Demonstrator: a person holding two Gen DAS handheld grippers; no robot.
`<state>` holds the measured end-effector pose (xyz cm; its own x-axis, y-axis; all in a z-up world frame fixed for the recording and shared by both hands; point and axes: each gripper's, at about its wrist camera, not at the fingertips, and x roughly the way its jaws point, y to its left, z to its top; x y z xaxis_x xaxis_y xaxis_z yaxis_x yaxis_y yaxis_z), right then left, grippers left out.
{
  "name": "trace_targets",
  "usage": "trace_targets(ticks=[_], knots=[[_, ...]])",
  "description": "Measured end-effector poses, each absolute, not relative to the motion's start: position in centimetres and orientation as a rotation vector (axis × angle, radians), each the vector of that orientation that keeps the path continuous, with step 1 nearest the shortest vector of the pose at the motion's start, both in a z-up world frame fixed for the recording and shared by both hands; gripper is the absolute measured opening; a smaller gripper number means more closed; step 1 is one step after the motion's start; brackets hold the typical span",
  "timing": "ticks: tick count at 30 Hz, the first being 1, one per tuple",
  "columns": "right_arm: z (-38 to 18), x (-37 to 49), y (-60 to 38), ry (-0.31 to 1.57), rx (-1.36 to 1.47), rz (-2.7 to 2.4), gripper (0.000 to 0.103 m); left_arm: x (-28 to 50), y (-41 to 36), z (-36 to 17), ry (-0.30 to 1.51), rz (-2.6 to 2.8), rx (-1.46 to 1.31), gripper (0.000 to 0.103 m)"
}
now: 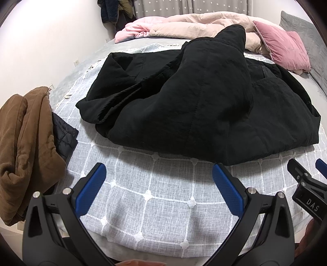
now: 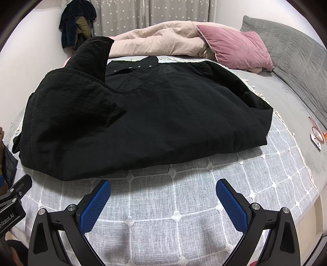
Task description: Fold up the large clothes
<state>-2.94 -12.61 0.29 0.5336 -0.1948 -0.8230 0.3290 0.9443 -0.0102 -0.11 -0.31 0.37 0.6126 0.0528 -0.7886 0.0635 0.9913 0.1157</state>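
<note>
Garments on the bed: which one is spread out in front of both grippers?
The large black jacket, lying across the grey checked blanket. The brown padded coat and dark quilted garment sit bunched at the bed's left edge.

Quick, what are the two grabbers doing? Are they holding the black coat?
Left hand-held gripper: open, holding nothing.
Right hand-held gripper: open, holding nothing; the black coat lies untouched.

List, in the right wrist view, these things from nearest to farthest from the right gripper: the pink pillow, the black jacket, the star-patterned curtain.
From the right gripper:
1. black jacket, straight ahead on the checked blanket.
2. pink pillow, far right, behind the jacket.
3. star-patterned curtain, at the back wall.
</note>
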Motion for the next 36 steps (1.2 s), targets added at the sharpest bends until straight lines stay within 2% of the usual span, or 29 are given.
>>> trace_targets(ticks=[7,15,20,25,28,31,36], knots=[[0.3,-2.9,-12.6,0.96,0.148,-0.314,0.103,-0.2,-0.5,0.5,0.892,-0.038,0.129,0.103],[0.8,-2.7,-14.3,0.985,0.112,-0.287,0.103,2.5,-0.1,0.4,1.009,-0.18,0.086,0.103],[3.4,-1.5,-17.3,0.931,0.148,-0.303,0.103,4.9,1.3,2.9,0.97,-0.249,0.015,0.103],[5.3,2.1,-20.9,0.918,0.198,-0.292,0.103,8.7,0.4,3.7,0.932,-0.284,0.125,0.103],[4.2,4.2,-23.5,0.916,0.218,-0.334,0.103,11.4,0.6,1.3,1.01,-0.373,0.091,0.103],[1.9,4.6,-26.1,0.928,0.255,-0.342,0.103,12.5,2.5,0.3,0.997,-0.42,-0.043,0.103],[0.6,6.2,-29.9,0.889,0.387,-0.253,0.103,13.6,2.2,2.6,0.841,-0.479,-0.039,0.103]])
